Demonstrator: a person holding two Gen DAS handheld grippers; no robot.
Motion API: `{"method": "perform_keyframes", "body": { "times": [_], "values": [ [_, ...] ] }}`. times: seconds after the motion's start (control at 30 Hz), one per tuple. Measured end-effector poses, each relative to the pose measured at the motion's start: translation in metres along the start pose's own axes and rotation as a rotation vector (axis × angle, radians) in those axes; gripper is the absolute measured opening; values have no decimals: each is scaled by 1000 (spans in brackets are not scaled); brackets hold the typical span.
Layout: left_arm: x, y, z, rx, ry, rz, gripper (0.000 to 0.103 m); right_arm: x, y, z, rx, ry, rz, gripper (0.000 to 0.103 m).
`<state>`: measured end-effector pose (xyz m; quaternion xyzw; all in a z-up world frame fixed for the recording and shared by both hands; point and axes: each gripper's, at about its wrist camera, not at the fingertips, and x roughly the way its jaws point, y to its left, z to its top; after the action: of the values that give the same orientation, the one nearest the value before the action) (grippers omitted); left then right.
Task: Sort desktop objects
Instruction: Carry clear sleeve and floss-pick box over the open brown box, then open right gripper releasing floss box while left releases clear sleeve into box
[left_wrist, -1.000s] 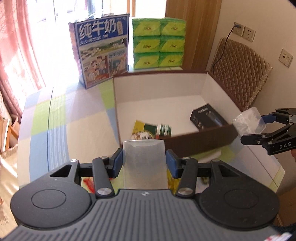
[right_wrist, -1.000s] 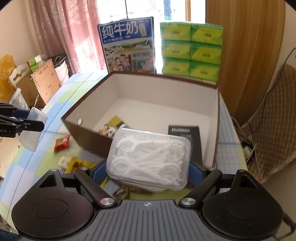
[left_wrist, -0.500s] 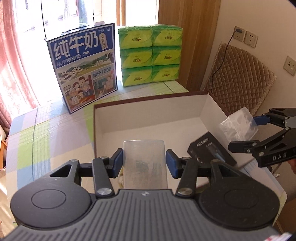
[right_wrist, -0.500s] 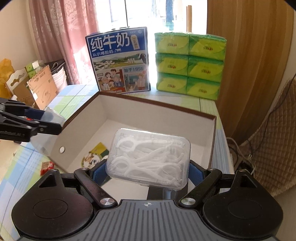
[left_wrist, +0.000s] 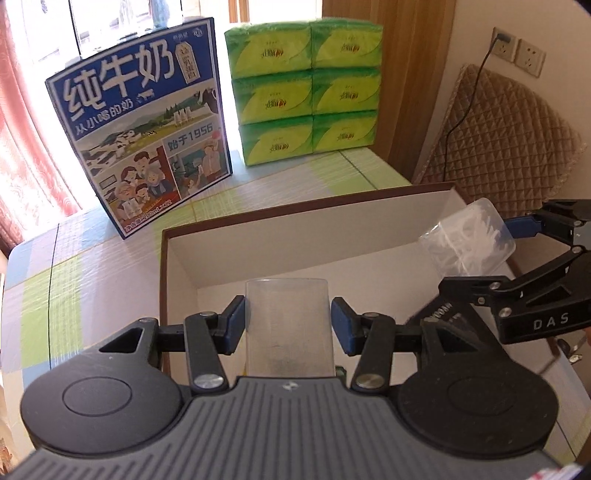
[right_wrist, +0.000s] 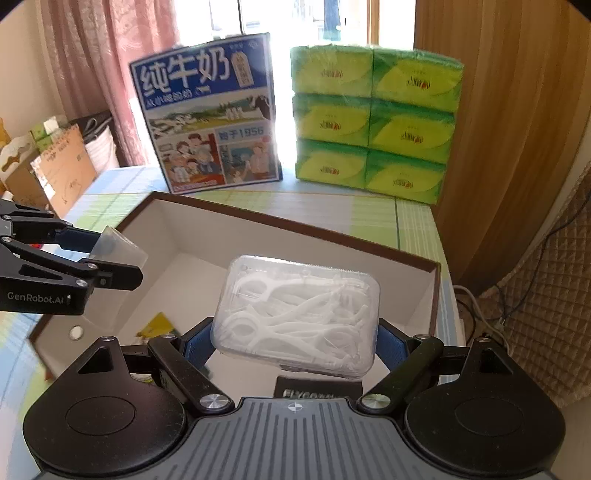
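My left gripper (left_wrist: 287, 323) is shut on a clear plastic packet (left_wrist: 288, 325) and hangs over the near left part of the open brown box (left_wrist: 306, 208). My right gripper (right_wrist: 295, 339) is shut on a clear case of white floss picks (right_wrist: 295, 314), held above the box's white inside (right_wrist: 207, 258). In the left wrist view the floss case (left_wrist: 469, 236) and right gripper (left_wrist: 524, 254) show at the right, over the box's right side. Seen from the right wrist, the left gripper (right_wrist: 107, 258) with its packet (right_wrist: 118, 249) is at the left. A black carton (right_wrist: 317, 389) and a yellow-green packet (right_wrist: 159, 325) lie in the box.
A blue milk carton (left_wrist: 147, 136) and a stack of green tissue packs (left_wrist: 306, 92) stand on the checked tablecloth (left_wrist: 92, 258) behind the box. A quilted chair back (left_wrist: 498, 147) and wall sockets (left_wrist: 517, 51) are at the right. Cardboard boxes (right_wrist: 59, 166) sit left of the table.
Both grippers have moved forward and over the box with their loads; the box now fills more of each view and the items on the table in front of it have dropped out of sight.
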<state>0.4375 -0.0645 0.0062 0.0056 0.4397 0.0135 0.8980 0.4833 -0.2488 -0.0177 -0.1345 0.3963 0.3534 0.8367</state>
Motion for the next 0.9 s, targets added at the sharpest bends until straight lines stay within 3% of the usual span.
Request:
{"method": "perform_keyframes", "body": {
  "times": [0.47,0.9],
  "values": [
    [80,-1,20,13,113,46,45,69,-18,9,16,94,-48,85],
    [125,4,19,37,182,93,45,92,-18,8,-71,117,-123,85]
  ]
}}
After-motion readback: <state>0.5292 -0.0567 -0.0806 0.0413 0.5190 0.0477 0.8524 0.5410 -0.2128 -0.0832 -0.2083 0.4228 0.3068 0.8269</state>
